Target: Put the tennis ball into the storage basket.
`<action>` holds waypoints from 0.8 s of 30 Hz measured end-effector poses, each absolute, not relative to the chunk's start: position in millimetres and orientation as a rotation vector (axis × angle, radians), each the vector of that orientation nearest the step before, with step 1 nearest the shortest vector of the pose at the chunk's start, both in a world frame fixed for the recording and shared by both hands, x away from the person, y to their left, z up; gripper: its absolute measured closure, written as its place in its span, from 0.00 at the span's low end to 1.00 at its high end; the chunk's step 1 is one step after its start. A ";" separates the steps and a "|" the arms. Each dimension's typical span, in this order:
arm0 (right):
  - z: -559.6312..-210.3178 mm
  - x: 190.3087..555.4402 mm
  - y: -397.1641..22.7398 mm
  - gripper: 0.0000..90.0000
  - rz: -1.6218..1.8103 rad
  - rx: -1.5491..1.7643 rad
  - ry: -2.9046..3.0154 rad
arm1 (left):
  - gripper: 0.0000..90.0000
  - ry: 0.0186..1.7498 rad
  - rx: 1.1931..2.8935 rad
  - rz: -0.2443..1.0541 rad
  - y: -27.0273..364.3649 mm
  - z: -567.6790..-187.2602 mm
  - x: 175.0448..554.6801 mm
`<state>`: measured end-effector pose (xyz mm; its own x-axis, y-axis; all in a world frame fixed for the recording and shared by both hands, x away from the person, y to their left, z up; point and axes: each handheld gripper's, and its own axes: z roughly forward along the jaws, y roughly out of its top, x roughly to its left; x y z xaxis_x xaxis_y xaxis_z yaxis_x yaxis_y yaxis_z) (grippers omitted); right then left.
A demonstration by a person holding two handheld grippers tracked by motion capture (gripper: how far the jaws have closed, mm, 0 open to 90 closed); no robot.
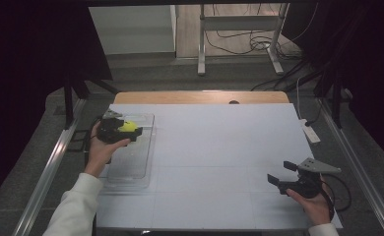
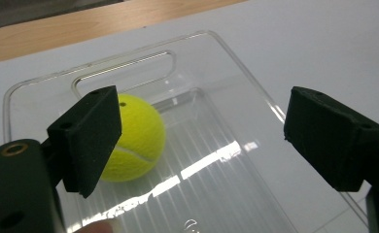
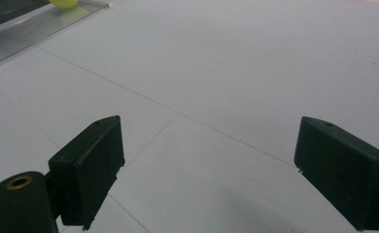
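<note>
The ball (image 2: 138,138) lies in the clear tray (image 2: 255,87) at left of the high view. The left tool (image 2: 202,141) hovers over it, jaws wide apart, empty; the ball sits beside its left jaw. The right tool (image 1: 284,173), lower right, is spread wide and empty above the surface (image 1: 219,142).
</note>
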<state>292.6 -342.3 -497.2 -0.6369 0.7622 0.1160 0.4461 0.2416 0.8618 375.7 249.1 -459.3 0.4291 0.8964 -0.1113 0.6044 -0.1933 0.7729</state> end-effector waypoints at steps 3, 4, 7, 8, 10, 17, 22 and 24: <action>-497.4 293.0 -342.1 0.12 1.353 1.115 2.194 | 0.16 1.242 1.911 0.467 244.0 -457.9 373.3; -497.4 293.0 -342.1 0.12 1.353 1.117 2.194 | 0.16 1.229 1.917 0.467 242.0 -457.5 372.2; -497.6 293.2 -342.7 0.12 1.348 1.116 2.194 | 0.16 1.213 1.923 0.469 238.8 -457.0 369.5; -497.6 293.2 -342.7 0.12 1.348 1.116 2.194 | 0.16 1.205 1.925 0.468 237.9 -456.7 368.1; -497.6 292.9 -343.0 0.12 1.351 1.116 2.194 | 0.16 1.194 1.923 0.463 236.2 -456.1 364.5; -497.9 290.9 -344.4 0.12 1.356 1.119 2.192 | 0.16 1.152 1.910 0.453 233.5 -452.5 349.8; -498.0 290.7 -345.9 0.12 1.357 1.120 2.190 | 0.16 1.128 1.897 0.439 232.5 -452.7 338.0; -498.2 291.0 -346.0 0.12 1.356 1.119 2.193 | 0.16 1.120 1.889 0.432 232.1 -453.7 332.5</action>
